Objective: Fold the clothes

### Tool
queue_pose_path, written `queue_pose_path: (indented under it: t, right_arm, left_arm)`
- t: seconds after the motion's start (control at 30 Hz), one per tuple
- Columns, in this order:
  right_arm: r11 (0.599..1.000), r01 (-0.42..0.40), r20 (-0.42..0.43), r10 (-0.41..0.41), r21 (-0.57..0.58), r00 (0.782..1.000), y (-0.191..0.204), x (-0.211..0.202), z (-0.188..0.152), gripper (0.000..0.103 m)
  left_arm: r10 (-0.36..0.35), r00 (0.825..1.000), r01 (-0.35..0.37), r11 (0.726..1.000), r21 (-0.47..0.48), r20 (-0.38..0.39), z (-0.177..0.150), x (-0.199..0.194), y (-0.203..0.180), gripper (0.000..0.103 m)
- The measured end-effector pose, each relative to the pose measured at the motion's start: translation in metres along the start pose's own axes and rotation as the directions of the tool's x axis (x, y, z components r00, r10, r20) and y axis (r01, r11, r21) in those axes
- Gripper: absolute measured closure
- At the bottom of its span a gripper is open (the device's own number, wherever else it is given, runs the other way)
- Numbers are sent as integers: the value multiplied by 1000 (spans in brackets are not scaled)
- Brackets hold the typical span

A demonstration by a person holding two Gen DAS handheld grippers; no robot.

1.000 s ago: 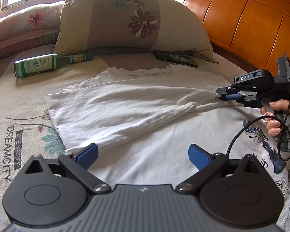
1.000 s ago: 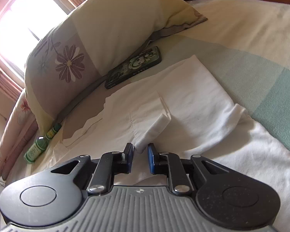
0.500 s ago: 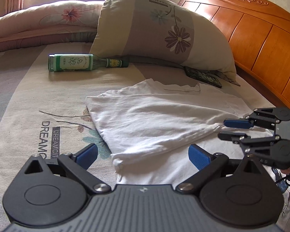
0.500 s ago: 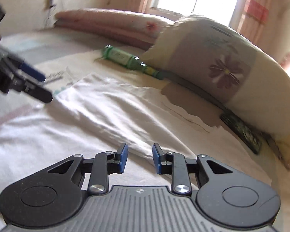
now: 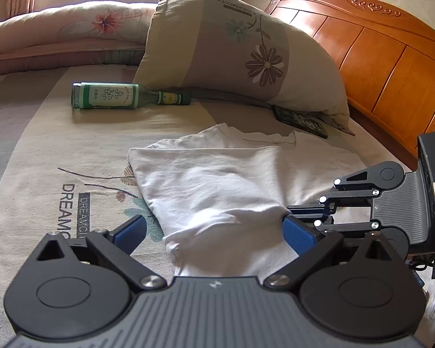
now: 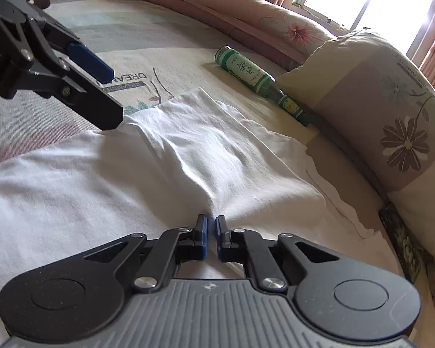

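1. One white garment [image 5: 217,185] lies spread on the bed [image 5: 43,150].
2. One green bottle [image 5: 121,95] beside the garment.
3. One flowered pillow [image 5: 240,49] behind it.
4. Two grippers: left [image 5: 214,232], right [image 6: 211,232].

**Two handheld black grippers with blue finger pads**

The left gripper [image 5: 214,232] has a ribbed grey body, two round black discs, black linkage arms with silver screws, and blue pads. The right gripper [image 6: 211,232] matches it, with a small diamond mark on its ribbed body. White lettering marks the left gripper's side.
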State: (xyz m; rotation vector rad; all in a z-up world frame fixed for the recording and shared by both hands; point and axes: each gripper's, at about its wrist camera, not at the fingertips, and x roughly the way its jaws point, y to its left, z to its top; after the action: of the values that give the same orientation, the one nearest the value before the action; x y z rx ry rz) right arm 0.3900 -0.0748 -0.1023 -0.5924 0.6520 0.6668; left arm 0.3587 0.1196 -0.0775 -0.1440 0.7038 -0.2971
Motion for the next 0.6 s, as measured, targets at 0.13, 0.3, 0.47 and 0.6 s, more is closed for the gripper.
queue_pose_path:
  t: [0.13, 0.3, 0.47, 0.6]
  right_arm:
    - [996, -27, 5, 26, 90, 1000, -10, -13, -6, 79]
    - [976, 65, 17, -70, 210, 997, -45, -32, -20, 72]
    - [840, 183, -35, -192, 511, 981, -119, -42, -66, 72]
    - [612, 250, -105, -263, 750, 959, -185, -50, -112, 70]
  left_arm:
    - [11, 1000, -11, 1000, 6, -10, -1, 3, 0, 3]
    - [21, 1000, -21, 1000, -2, -15, -3, 5, 2, 3]
    - [25, 999, -25, 1000, -3, -20, -4, 7, 2, 3]
    - [28, 999, -28, 1000, 5, -27, -5, 10, 0, 3]
